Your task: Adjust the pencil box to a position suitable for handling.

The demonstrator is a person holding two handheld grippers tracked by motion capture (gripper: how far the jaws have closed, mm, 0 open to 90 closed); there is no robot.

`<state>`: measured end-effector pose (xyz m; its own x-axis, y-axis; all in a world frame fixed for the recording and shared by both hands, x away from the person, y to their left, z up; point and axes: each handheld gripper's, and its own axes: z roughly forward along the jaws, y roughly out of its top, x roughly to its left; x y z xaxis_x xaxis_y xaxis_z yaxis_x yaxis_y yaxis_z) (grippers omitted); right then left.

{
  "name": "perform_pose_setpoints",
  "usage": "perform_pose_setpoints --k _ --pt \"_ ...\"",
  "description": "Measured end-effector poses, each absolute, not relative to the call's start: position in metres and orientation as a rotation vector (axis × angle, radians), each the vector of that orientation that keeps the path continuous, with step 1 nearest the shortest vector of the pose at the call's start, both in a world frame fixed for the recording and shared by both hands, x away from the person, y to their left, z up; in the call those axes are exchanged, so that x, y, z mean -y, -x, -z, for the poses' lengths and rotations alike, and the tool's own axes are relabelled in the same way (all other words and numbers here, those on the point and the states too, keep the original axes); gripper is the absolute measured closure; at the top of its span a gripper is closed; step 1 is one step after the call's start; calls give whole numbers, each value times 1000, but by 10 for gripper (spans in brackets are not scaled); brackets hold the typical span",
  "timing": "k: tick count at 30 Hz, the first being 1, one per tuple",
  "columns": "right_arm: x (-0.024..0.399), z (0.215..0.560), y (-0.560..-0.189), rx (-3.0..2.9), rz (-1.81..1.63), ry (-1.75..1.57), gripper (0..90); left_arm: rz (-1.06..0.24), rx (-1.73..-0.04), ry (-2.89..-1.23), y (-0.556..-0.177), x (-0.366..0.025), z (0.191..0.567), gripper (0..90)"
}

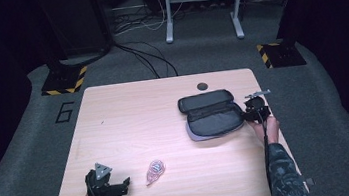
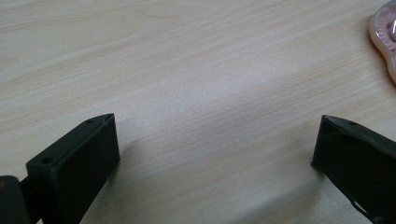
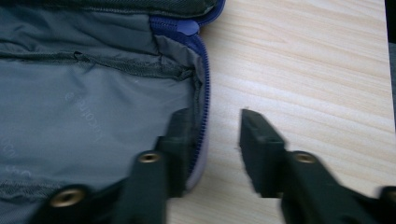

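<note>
Pencil case (image 1: 211, 114) lies unzipped on the tabletop's (image 1: 129, 118) right side, right tongs (image 3: 212, 140) straddling its zipper edge without pinching it. Left tongs (image 2: 215, 140) rest wide open, empty, near a pink tape dispenser (image 1: 155, 171).

We see a pale wood-grain bench (image 1: 129, 118) with a smooth matt finish, a pencil case (image 3: 84, 107) of grey woven cloth, and a glossy pink plastic tape dispenser (image 1: 155, 171).

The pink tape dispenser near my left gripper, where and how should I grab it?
Probably across the narrow waist of the pink tape dispenser, which lies flat with its long axis angled. Bring the open left gripper in from the left and above, one jaw on each long side.
</note>
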<state>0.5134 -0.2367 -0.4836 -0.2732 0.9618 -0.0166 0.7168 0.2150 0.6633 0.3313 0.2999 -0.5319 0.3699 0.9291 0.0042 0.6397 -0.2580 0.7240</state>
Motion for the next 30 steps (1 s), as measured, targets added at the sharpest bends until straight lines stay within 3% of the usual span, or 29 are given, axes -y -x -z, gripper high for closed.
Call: perform_pose_setpoints --k 5,30 --pt "228 489 -514 -2075 -769 -1604 827 -584 -1351 -1995 -331 -300 532 3" --pt "186 491 -480 -2043 -957 -1739 831 -584 -1351 -1996 -331 -300 532 3"
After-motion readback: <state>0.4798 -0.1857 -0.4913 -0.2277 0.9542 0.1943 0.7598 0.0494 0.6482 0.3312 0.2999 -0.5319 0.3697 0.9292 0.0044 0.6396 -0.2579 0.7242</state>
